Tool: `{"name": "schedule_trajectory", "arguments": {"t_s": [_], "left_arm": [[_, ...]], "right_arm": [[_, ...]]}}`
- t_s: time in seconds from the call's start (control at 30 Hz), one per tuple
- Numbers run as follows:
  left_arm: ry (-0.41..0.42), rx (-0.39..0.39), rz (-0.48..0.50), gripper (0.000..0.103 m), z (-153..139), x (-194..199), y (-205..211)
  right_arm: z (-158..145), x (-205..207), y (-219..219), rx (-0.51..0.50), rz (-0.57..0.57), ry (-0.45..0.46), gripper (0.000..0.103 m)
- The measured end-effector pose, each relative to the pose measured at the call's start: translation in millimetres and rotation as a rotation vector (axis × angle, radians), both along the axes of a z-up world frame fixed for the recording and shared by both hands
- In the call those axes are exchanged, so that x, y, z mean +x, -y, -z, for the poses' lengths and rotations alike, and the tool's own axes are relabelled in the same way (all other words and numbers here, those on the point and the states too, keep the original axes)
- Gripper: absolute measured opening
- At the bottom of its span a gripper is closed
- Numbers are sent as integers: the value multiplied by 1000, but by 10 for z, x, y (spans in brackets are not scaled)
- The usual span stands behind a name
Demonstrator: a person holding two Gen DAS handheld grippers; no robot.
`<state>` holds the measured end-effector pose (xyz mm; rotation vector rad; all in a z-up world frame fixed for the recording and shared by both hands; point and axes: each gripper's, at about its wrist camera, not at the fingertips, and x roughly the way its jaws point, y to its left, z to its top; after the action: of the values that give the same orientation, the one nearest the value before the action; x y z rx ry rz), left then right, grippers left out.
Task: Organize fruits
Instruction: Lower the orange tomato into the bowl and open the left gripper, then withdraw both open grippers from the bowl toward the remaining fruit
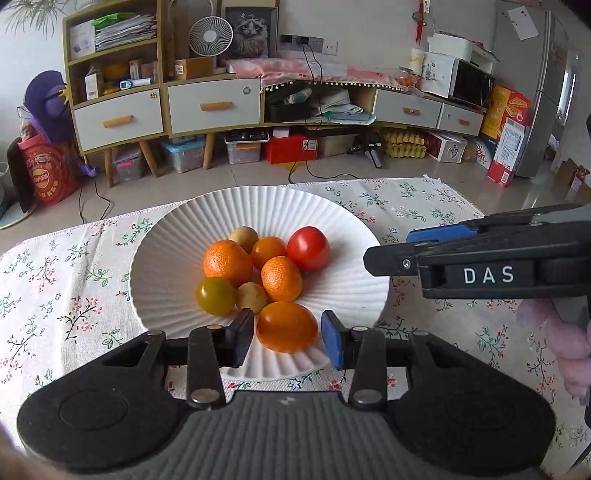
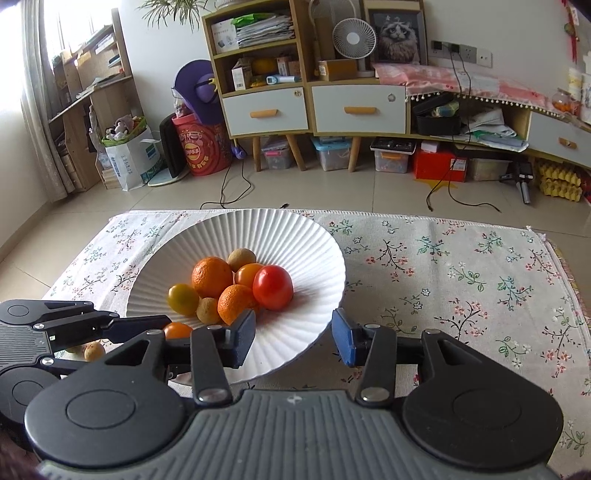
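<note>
Floral cloth [image 2: 461,277] covers tabletop; behind: shelf unit w/ white fan [image 2: 351,38], cat pic [image 2: 397,33], microwave [image 1: 471,83], egg trays [image 1: 404,144] on floor.

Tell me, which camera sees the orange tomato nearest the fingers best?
The left wrist view: the orange tomato sits whole between the left gripper fingers, untouched. In the right wrist view only its top peeks out behind black gripper parts.

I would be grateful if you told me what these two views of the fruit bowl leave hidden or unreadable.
- Right wrist view: the left hand-held gripper hides most of the orange tomato and part of a small tan fruit beside the white bowl.
- Left wrist view: the orange tomato hides whether the left hand-held gripper pads touch it.
- Left wrist view: the frame edge cuts off the right hand-held gripper.
</note>
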<state>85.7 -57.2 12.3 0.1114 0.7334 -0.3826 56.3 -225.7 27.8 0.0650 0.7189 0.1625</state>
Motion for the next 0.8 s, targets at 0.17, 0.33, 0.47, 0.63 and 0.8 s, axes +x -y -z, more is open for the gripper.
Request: {"name": "schedule_trajectory", "arguments": {"t_s": [0.17,0.33,0.47,0.63,0.8], "left_arm": [[15,3,-11,64,-66,-75,-101],[27,3,-22,77,-120,-197,-241],[28,12,-34,83,-136,-315,-378],[23,25,-47,88,-128,-449,-528],[23,41,-62,95,-105,-548,-665]], "right_arm": [[-38,-80,12,-1,-12,10,57],[-57,-175,18,-7,-19,12,64],[-68,-286,-16,-31,-42,20,71],[-45,-418,-67,-53,-66,19,81],[28,-536,-190,-113,-84,28,89]]}}
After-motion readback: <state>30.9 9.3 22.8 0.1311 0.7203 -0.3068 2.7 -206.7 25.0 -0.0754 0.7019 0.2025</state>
